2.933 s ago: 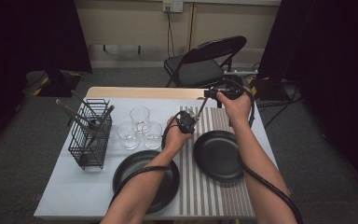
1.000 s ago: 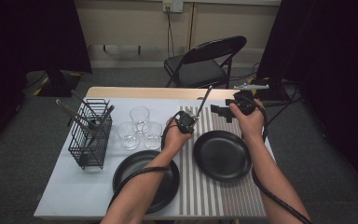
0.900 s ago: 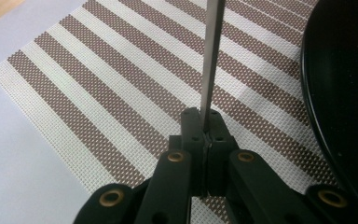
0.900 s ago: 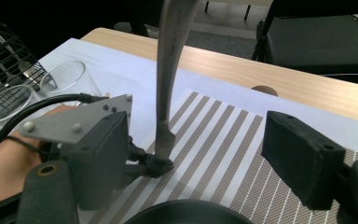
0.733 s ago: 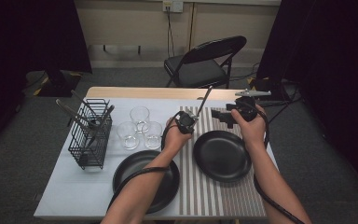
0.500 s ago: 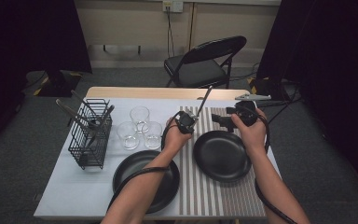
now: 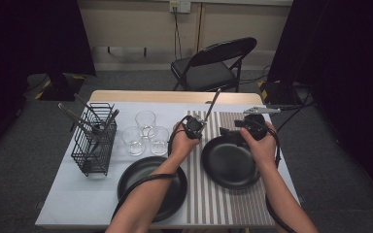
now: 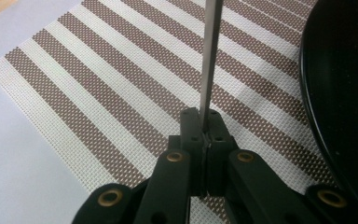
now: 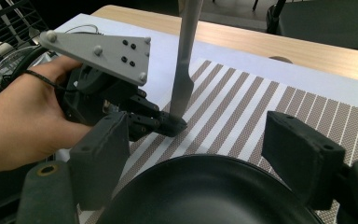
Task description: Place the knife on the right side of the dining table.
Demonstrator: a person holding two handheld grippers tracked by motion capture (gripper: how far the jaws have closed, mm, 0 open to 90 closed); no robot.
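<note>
My left gripper (image 7: 197,125) is shut on the lower end of a grey metal utensil (image 7: 213,104), which stands tilted above the striped placemat (image 7: 223,204). In the left gripper view the jaws (image 8: 204,126) pinch the thin shaft (image 8: 210,56). My right gripper (image 7: 229,134) is open over the far rim of the right black plate (image 7: 230,165). In the right gripper view its jaws (image 9: 200,158) straddle the plate's rim (image 9: 205,196) with nothing between them. Beyond them are the left gripper (image 9: 161,122) and the utensil (image 9: 186,60).
A second black plate (image 7: 150,187) lies at the front left. Three clear glasses (image 7: 145,131) stand behind it. A black wire basket (image 7: 94,141) with several utensils is at the left. A folding chair (image 7: 209,68) stands beyond the table's far edge.
My right gripper has come down and nearer, from the table's back right to the far rim of the right plate. The left gripper and its utensil have stayed put.
</note>
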